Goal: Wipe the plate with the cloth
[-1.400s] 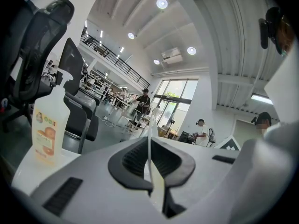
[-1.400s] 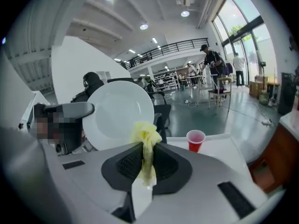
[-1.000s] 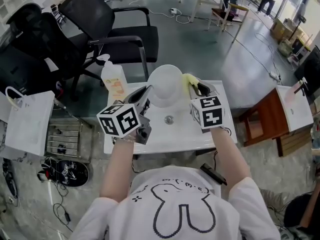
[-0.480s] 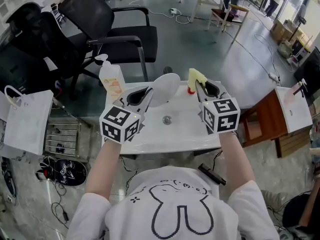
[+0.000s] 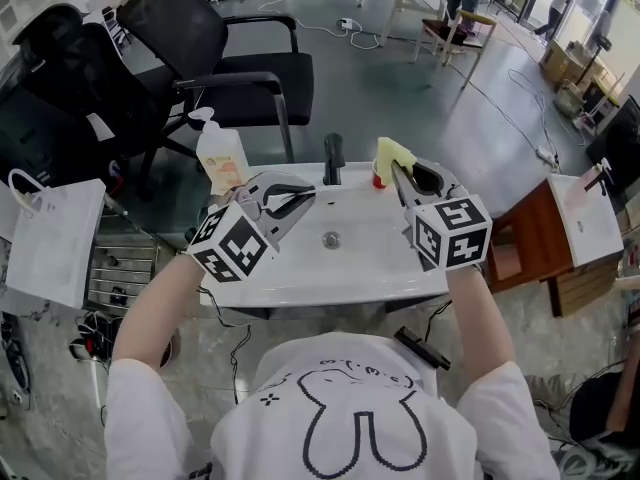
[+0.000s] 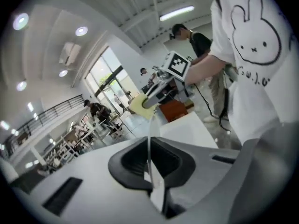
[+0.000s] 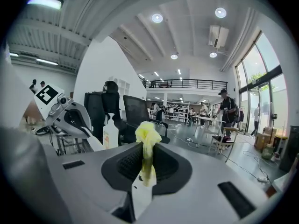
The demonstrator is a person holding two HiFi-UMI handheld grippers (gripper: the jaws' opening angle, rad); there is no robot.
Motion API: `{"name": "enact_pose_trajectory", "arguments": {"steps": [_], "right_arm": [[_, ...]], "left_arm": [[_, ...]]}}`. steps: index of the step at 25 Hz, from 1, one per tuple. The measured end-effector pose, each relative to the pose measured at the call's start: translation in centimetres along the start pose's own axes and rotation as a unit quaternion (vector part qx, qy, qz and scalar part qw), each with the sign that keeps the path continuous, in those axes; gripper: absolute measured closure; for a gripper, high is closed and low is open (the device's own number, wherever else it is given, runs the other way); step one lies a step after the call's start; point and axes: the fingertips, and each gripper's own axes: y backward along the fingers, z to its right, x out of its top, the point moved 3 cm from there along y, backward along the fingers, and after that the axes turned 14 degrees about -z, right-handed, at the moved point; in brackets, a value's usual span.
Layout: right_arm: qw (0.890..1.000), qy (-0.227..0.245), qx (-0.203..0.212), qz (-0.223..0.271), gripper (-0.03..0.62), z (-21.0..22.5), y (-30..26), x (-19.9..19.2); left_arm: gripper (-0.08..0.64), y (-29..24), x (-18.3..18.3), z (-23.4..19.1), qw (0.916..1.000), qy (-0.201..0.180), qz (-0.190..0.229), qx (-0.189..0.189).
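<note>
My left gripper (image 5: 290, 200) is shut on the rim of the white plate (image 6: 149, 155). The plate stands edge-on between the jaws in the left gripper view, a thin white line. From the head view only a white sliver of the plate (image 5: 298, 201) shows over the sink. My right gripper (image 5: 398, 173) is shut on the yellow cloth (image 5: 392, 154), whose bunched end (image 7: 148, 136) sticks out past the fingertips. The cloth hangs in the air to the right of the plate, apart from it. Each gripper also appears in the other's view: the left gripper (image 7: 70, 118) and the right gripper (image 6: 158, 91).
Both grippers hover over a white sink (image 5: 385, 258) with a drain (image 5: 331, 239) and a black tap (image 5: 333, 158). A pump bottle (image 5: 222, 158) stands at its back left. Black chairs (image 5: 230, 63) are behind, a white bag (image 5: 55, 238) left, a wooden stand (image 5: 520, 253) right.
The left gripper has rolled, turning the plate from facing up to edge-on and shifting left. The right gripper rose with the cloth and came away from the plate.
</note>
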Motion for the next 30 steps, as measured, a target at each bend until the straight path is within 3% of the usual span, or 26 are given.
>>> {"name": "enact_pose_trajectory", "arguments": {"steps": [3, 6, 9, 12, 16, 22, 26, 30], "right_arm": [[1.0, 0.006, 0.002, -0.003, 0.538, -0.1, 0.2, -0.2], [1.0, 0.011, 0.007, -0.008, 0.538, -0.4, 0.3, -0.4], [0.999, 0.027, 0.035, -0.017, 0.537, -1.4, 0.6, -0.3], [0.992, 0.058, 0.109, -0.023, 0.538, -3.5, 1.4, 1.1], [0.965, 0.143, 0.216, -0.038, 0.538, -6.8, 3.0, 3.6], [0.911, 0.255, 0.302, -0.12, 0.538, -10.6, 3.4, 2.9], [0.883, 0.273, 0.347, -0.159, 0.538, -12.3, 3.4, 0.8], [0.867, 0.285, 0.367, -0.178, 0.538, -13.1, 2.7, -1.4]], "left_arm": [[0.543, 0.3, 0.2, 0.5, 0.9931, -0.115, -0.022, 0.007], [0.543, 1.1, 0.5, 0.5, 0.9819, -0.189, -0.015, 0.005], [0.543, 2.2, 1.1, 0.4, 0.9715, -0.237, 0.003, 0.0], [0.543, 3.1, 1.4, 0.1, 0.9667, -0.255, 0.02, 0.006], [0.543, 3.5, 1.8, 0.0, 0.964, -0.263, 0.031, 0.02], [0.543, 3.8, 2.1, 1.6, 0.9503, -0.306, 0.045, 0.033], [0.543, 3.7, 1.4, 2.9, 0.9468, -0.319, 0.044, 0.015], [0.543, 2.9, 0.2, 4.4, 0.9442, -0.327, 0.036, -0.006]]}}
